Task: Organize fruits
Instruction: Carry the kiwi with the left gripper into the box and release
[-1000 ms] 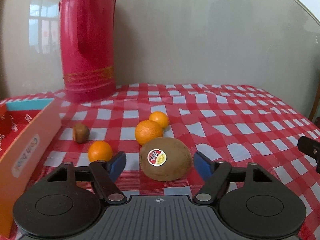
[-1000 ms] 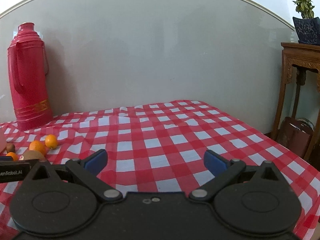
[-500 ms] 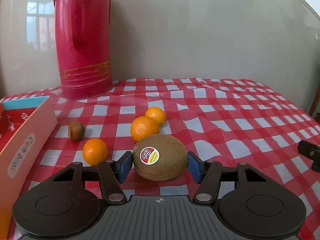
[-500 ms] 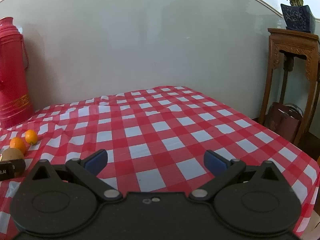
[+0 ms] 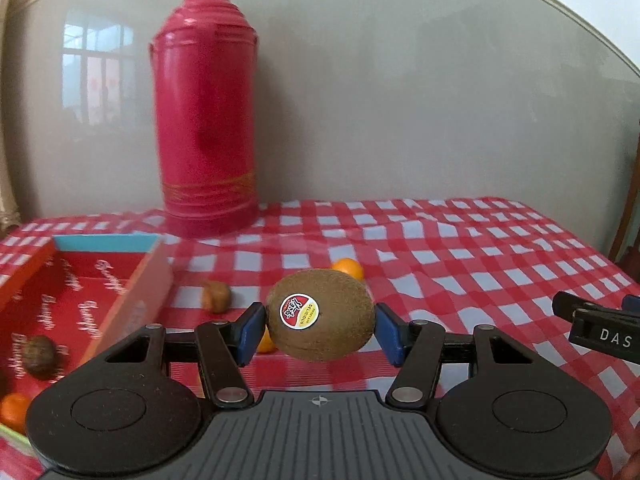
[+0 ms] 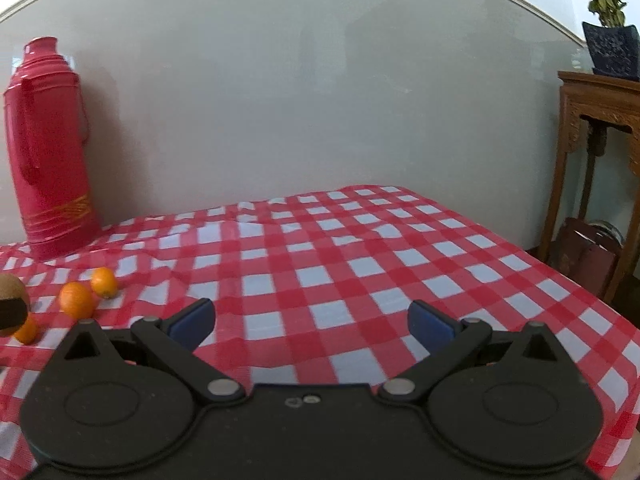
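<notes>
Brown and fuzzy, the big kiwi sits clamped between the blue pads of the left gripper, one pad pressing on each end, its round red-and-yellow sticker facing back toward the camera. It hangs clear of the red-and-white checked cloth, a shadow showing on the cloth beneath it.

To the left lies an open box with an orange outer wall, a red printed floor and a teal far edge. A small kiwi and an orange already lie inside, toward its near end. Outside the box, just past its wall, another small kiwi rests on the cloth. One orange peeks out behind the held fruit, and a sliver of another shows just under the left pad.

From the right gripper's view, three oranges lie loose on the cloth at far left, the nearest one partly cut off by the left gripper's black finger; the held kiwi is only an edge there, so I can't make out much of it.

A tall red flask stands at the back of the table against the grey wall.

The right gripper hangs over bare cloth with its jaws spread wide and nothing between them. Off to the right stands a carved wooden stand with a potted plant on top.
</notes>
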Available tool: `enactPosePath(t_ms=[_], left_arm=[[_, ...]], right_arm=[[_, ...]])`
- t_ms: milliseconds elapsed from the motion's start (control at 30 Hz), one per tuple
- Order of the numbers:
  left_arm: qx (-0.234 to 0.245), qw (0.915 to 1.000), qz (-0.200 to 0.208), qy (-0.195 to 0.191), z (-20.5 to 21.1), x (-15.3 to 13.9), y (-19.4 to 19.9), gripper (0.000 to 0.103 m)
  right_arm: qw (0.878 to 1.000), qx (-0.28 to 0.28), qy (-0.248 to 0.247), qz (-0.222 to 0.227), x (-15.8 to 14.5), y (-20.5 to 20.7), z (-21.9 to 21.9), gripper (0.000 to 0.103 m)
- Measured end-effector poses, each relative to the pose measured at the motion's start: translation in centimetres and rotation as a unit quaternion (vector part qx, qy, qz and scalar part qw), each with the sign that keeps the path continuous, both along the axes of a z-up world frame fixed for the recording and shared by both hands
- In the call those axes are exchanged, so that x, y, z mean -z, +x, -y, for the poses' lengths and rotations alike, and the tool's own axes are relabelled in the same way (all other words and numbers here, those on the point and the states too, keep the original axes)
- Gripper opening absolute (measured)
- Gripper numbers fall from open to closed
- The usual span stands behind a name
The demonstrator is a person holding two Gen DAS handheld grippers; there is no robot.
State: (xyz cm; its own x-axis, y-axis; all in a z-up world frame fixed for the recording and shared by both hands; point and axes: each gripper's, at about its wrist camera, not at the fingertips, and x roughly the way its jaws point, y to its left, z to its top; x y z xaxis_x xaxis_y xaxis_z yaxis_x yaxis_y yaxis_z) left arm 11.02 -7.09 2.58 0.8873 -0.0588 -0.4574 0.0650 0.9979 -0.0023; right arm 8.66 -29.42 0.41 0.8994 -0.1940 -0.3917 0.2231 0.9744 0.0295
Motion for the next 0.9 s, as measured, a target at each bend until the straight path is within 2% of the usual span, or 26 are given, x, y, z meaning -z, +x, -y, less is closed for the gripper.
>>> enactPosePath(t_ms=[200, 433, 667, 833, 900], left_arm=[[-0.031, 0.9994, 0.014, 0.002, -3.4, -1.3, -1.4, 0.059], [-0.079, 0.9968, 0.015, 0.003, -8.6, -1.5, -2.4, 0.059], [-0.117, 0.9931, 0.003, 0.009, -13.1, -0.4, -2.3, 0.059], [-0.133, 0.991, -0.015, 0.011, -14.8, 0.7, -1.3, 0.059], [-0.132, 0.9907, -0.022, 0.024, -14.8, 1.0, -0.8, 0.059]], right_arm=[[1.0, -0.022, 0.002, 0.005, -0.8, -0.1, -2.5, 0.097], [0.998, -0.055, 0.003, 0.013, -1.5, 0.0, -5.9, 0.097], [0.995, -0.094, -0.001, 0.015, -1.8, 0.1, -9.3, 0.097], [0.992, -0.125, -0.011, 0.022, -2.0, -0.3, -11.2, 0.097], [0.991, -0.13, -0.016, 0.019, -1.9, -0.3, -11.7, 0.097]])
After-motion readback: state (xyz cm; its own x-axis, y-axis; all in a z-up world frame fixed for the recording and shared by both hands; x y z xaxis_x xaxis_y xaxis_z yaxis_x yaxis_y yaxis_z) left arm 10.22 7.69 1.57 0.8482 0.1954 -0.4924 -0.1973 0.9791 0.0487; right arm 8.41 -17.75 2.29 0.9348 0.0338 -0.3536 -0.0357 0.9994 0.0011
